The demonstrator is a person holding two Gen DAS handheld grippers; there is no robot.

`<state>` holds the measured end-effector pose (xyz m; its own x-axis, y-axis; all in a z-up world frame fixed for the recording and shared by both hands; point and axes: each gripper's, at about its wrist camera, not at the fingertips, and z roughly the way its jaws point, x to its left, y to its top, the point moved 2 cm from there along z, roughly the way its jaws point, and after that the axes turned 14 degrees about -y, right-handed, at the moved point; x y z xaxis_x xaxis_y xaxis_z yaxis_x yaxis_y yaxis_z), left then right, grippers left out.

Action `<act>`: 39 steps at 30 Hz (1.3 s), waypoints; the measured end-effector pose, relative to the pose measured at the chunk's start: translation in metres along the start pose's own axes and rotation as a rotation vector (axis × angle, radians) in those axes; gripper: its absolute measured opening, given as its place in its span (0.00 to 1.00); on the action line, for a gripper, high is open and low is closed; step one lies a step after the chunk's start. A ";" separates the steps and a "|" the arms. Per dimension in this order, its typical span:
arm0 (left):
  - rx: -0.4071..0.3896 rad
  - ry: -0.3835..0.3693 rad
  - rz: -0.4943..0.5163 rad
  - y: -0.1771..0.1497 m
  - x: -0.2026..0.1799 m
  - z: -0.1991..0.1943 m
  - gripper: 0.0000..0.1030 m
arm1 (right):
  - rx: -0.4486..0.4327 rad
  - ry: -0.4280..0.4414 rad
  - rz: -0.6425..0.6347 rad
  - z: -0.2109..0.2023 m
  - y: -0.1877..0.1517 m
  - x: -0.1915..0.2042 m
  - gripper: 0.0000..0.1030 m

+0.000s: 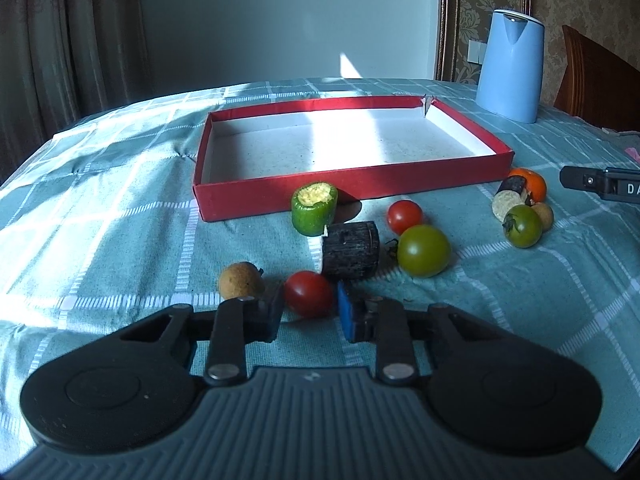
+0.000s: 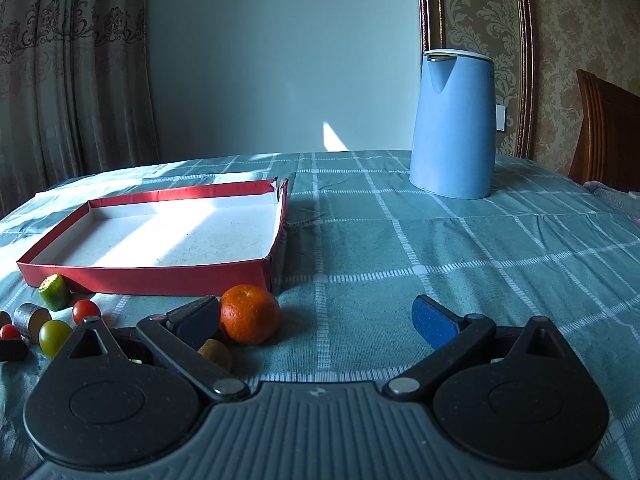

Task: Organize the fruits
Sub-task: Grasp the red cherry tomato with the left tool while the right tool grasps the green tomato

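Closing in on the near red cherry tomato [image 1: 309,294], the left gripper [image 1: 310,312] is sitting low on the checked tablecloth [image 1: 120,240], its two pads flanking the fruit with a slight gap showing on each side, so the pick appears to be at the pre-grasp stage and not yet a firm pinch. The red cardboard tray [image 1: 280,196] is lying empty at the far side, so sorting seems barely begun. Waiting around the tomato are a brown longan [image 1: 241,280] to its left, a dark cut cylinder [image 1: 351,250] just beyond, a green tomato [image 1: 424,251], a second red cherry tomato [image 1: 405,216] and a green-skinned cut piece [image 1: 314,208] against the tray wall. The right gripper [image 2: 316,320] is hovering spread wide, holding nothing, its left pad just beside the mandarin orange [image 2: 250,314]. Next move likely calling for gentle closure, lift, and carrying far over the tray wall without nudging the dark cylinder.
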<state>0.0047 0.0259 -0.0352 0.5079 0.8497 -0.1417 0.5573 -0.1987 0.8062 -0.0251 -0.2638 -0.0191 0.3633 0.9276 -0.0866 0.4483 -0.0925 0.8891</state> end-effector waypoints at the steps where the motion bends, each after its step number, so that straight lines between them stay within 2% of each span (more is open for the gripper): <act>1: -0.004 -0.005 -0.010 0.001 0.003 0.001 0.22 | 0.003 0.003 -0.003 -0.002 -0.001 -0.002 0.98; 5: -0.014 -0.003 -0.024 0.002 0.005 0.000 0.21 | 0.009 0.035 -0.034 -0.009 -0.007 -0.008 0.92; 11: -0.036 0.014 -0.011 -0.003 0.000 -0.009 0.21 | 0.012 0.099 -0.111 -0.020 -0.016 0.004 0.78; 18: -0.056 0.020 -0.018 -0.007 0.004 -0.020 0.21 | 0.006 0.298 -0.176 -0.037 -0.020 0.036 0.60; 22: -0.063 0.015 -0.030 -0.008 0.006 -0.023 0.21 | 0.018 0.368 -0.238 -0.041 -0.024 0.059 0.52; 26: -0.070 0.011 -0.031 -0.010 0.007 -0.025 0.21 | 0.060 0.333 -0.249 -0.030 -0.024 0.071 0.51; 29: -0.074 0.007 -0.024 -0.011 0.007 -0.025 0.21 | 0.123 0.325 -0.211 -0.014 -0.023 0.073 0.51; 31: -0.078 0.010 -0.017 -0.013 0.006 -0.026 0.21 | 0.134 0.317 -0.190 -0.007 -0.022 0.075 0.50; 33: -0.081 0.010 -0.012 -0.013 0.005 -0.026 0.21 | 0.128 0.304 -0.193 -0.003 -0.020 0.078 0.40; 35: -0.083 0.009 -0.013 -0.014 0.006 -0.027 0.21 | 0.128 0.287 -0.194 -0.001 -0.019 0.079 0.35; 39: -0.086 0.011 -0.014 -0.014 0.005 -0.027 0.21 | 0.120 0.280 -0.193 -0.003 -0.021 0.079 0.33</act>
<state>-0.0187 0.0464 -0.0320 0.4927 0.8577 -0.1471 0.5054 -0.1444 0.8507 -0.0079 -0.1876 -0.0433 0.0321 0.9938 -0.1060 0.5858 0.0672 0.8077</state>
